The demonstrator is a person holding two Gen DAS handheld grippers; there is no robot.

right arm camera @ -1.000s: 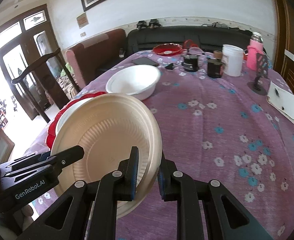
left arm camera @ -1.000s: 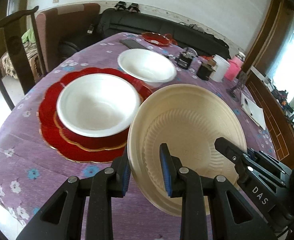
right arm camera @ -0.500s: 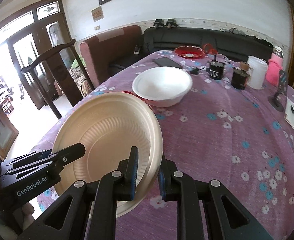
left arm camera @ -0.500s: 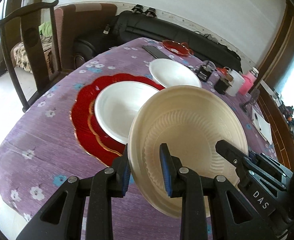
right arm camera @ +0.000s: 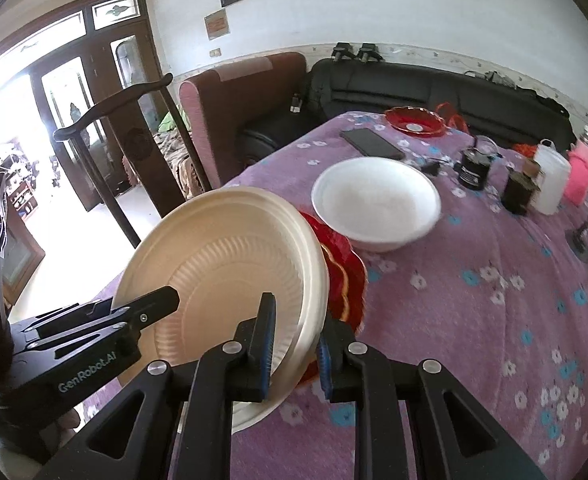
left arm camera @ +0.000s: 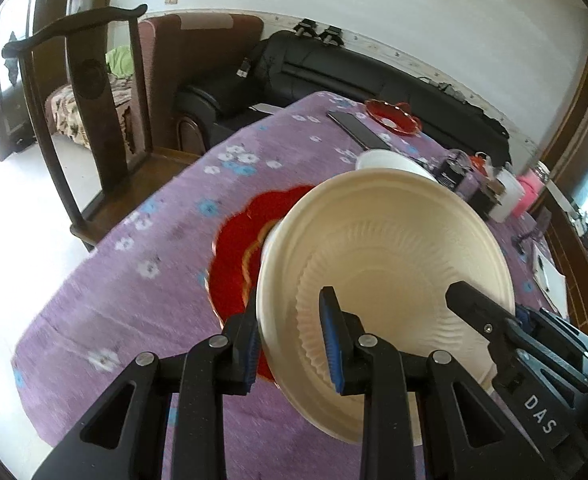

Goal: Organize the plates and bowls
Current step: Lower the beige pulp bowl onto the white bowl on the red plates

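I hold a cream ribbed plate tilted above the table, one gripper on each side. My left gripper is shut on its left rim. My right gripper is shut on its right rim. Under and behind the plate lie stacked red scalloped plates, whose edge also shows in the right wrist view. The bowl that sits on them is almost wholly hidden by the cream plate. A second white bowl stands farther back on the purple floral tablecloth.
A dark phone and a small red dish lie at the far end. Black jars, a white container and a pink bottle stand at the back right. A wooden chair is at the table's left edge.
Both grippers have carried the cream plate leftward across the table. It now hangs over the red plates and covers the white bowl on them, which was in full view before.
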